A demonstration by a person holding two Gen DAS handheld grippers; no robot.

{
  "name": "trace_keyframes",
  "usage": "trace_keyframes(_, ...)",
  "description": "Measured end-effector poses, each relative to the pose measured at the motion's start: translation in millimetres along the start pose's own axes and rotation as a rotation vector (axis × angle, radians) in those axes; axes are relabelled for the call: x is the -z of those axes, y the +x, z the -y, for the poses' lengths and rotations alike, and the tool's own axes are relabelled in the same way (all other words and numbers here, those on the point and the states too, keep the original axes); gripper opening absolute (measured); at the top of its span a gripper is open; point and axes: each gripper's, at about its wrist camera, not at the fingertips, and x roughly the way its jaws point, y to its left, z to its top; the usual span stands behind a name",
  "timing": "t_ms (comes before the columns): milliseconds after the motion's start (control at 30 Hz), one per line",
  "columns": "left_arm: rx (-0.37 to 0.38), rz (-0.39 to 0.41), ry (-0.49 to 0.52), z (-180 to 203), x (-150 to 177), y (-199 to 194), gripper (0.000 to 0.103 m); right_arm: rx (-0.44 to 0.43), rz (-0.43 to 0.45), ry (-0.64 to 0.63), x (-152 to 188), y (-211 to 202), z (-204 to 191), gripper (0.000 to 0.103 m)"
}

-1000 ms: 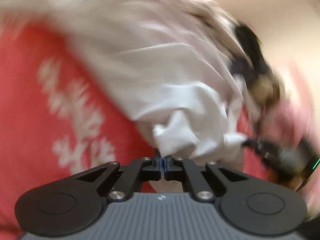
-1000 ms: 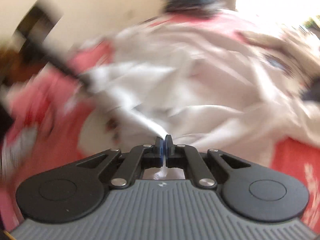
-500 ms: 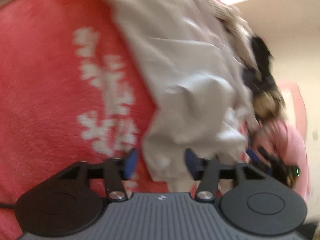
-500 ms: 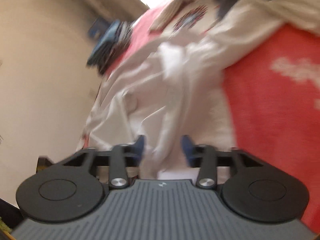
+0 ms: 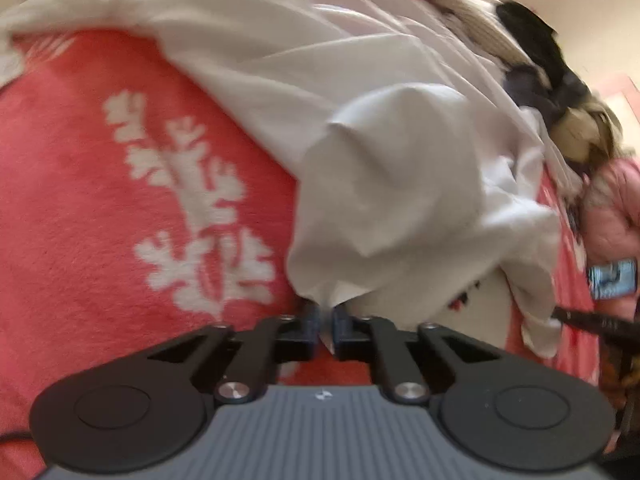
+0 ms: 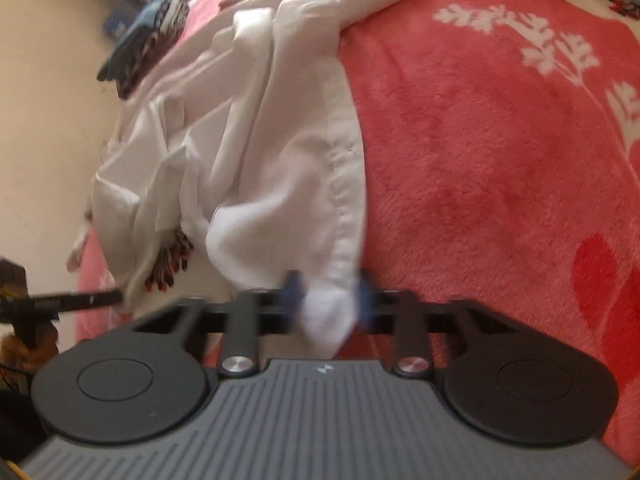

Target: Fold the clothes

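White shirt (image 5: 384,168) crumpled on coral-red fleece blanket (image 5: 92,216) with white leaf print, spread from far left across to right of left wrist view. Left gripper (image 5: 326,322) pinched tight on a thin fold at the shirt's near edge; blue pads all but touching, only a sliver of white cloth between them. Fabric rising from the pinch into a puffed, creased mound directly ahead. Beyond the shirt, along far right: beige knit garment (image 5: 452,12), dark garment (image 5: 536,40), pink cloth (image 5: 612,208); details blurred. Black rod (image 5: 592,322) entering from right edge near the shirt's lower hem. In right wrist view, right gripper (image 6: 328,294) with jaws just closing, pads blurred by motion, a corner of the shirt (image 6: 256,128) hanging between them. Gap between pads still visible on either side of the cloth; firm contact not confirmed, so treated as not yet clamped. Corner belonging to a stitched band running up along the border with the blanket (image 6: 500,168). Rest of shirt bunched in folds toward upper left. Red heart motif on blanket at right. Dark patterned bundle of clothes (image 6: 148,40) at far edge of blanket, upper left, near beige wall (image 6: 44,92). Black rod (image 6: 72,300) at left edge, touching or just beside the shirt's hem; cannot tell which.
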Motion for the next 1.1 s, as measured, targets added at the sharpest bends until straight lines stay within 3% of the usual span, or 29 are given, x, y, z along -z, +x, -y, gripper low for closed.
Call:
trace_keyframes(100, -0.011, 0.007, -0.013, -1, -4, -12, 0.001, 0.038, 0.013, -0.026, -10, -13, 0, 0.005)
trace_keyframes(200, -0.005, -0.044, -0.019, 0, -5, -26, 0.001, 0.093, 0.081, -0.096, -32, -42, 0, 0.004)
trace_keyframes(300, -0.036, -0.115, 0.005, 0, -2, -38, 0.001, 0.202, 0.127, -0.17, -61, -64, 7, 0.004)
trace_keyframes(500, -0.094, -0.209, 0.054, -8, 13, -43, 0.001, 0.429, 0.069, -0.195, -99, -64, 49, 0.004)
trace_keyframes(600, -0.098, -0.214, 0.051, -11, 16, -32, 0.001, 0.526, 0.067, -0.192, -104, -47, 66, 0.007)
trace_keyframes(733, -0.104, -0.232, 0.044, -6, 11, -14, 0.001, 0.65, 0.187, -0.209, -99, -42, 59, 0.026)
trace_keyframes(833, -0.083, -0.226, 0.016, -9, 13, -14, 0.001, 0.615, 0.356, -0.213, -82, -64, 34, 0.035)
trace_keyframes(867, -0.068, -0.219, 0.001, -11, 11, -14, 0.001, 0.563, 0.403, -0.211, -74, -73, 25, 0.038)
trace_keyframes(900, -0.054, -0.21, -0.021, -13, 9, -14, 0.001, 0.504, 0.434, -0.209, -66, -81, 16, 0.049)
trace_keyframes(967, -0.023, -0.189, -0.059, -16, 4, -15, 0.001, 0.409, 0.451, -0.211, -51, -92, 5, 0.054)
trace_keyframes(1100, 0.02, -0.159, -0.116, -22, -3, -14, 0.001, 0.312, 0.427, -0.159, -30, -99, 7, 0.057)
